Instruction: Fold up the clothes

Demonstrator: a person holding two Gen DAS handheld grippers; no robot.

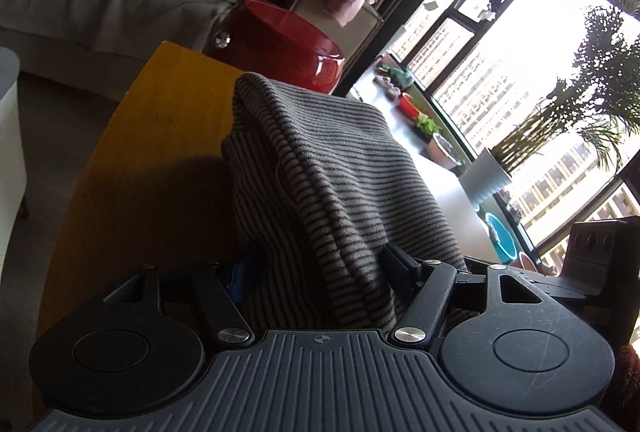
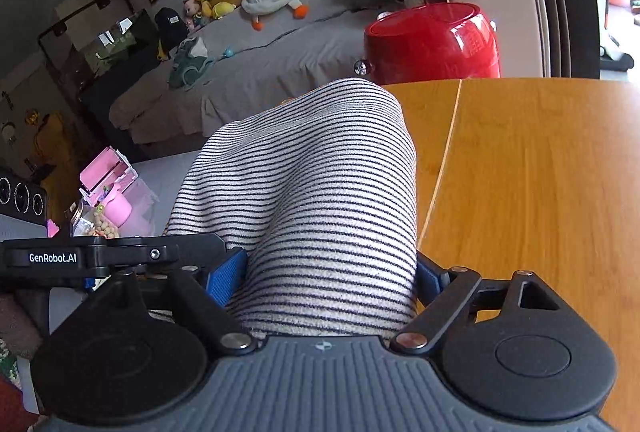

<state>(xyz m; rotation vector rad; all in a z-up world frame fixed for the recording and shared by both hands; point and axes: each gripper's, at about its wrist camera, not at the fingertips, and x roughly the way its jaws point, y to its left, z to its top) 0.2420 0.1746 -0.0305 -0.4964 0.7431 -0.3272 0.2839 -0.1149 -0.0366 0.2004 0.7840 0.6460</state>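
Note:
A grey-and-black striped garment (image 1: pixel 332 159) hangs bunched over the wooden table (image 1: pixel 160 151). In the left wrist view it fills my left gripper (image 1: pixel 320 264), whose jaws are shut on a thick fold; the fingertips are buried in the cloth. In the right wrist view the same striped garment (image 2: pixel 320 183) bulges up out of my right gripper (image 2: pixel 332 272), with the blue pads (image 2: pixel 228 276) pressing on both sides of the bundle. The two grippers are close side by side: the left gripper's black body (image 2: pixel 52 258) shows at the left edge of the right wrist view.
A shiny red pot (image 2: pixel 432 43) stands past the far table edge (image 2: pixel 520 171), in front of a grey sofa (image 2: pixel 260 71) with plush toys. Pink containers (image 2: pixel 108 187) sit low on the left. A windowsill with potted plants (image 1: pixel 492 175) runs along the right.

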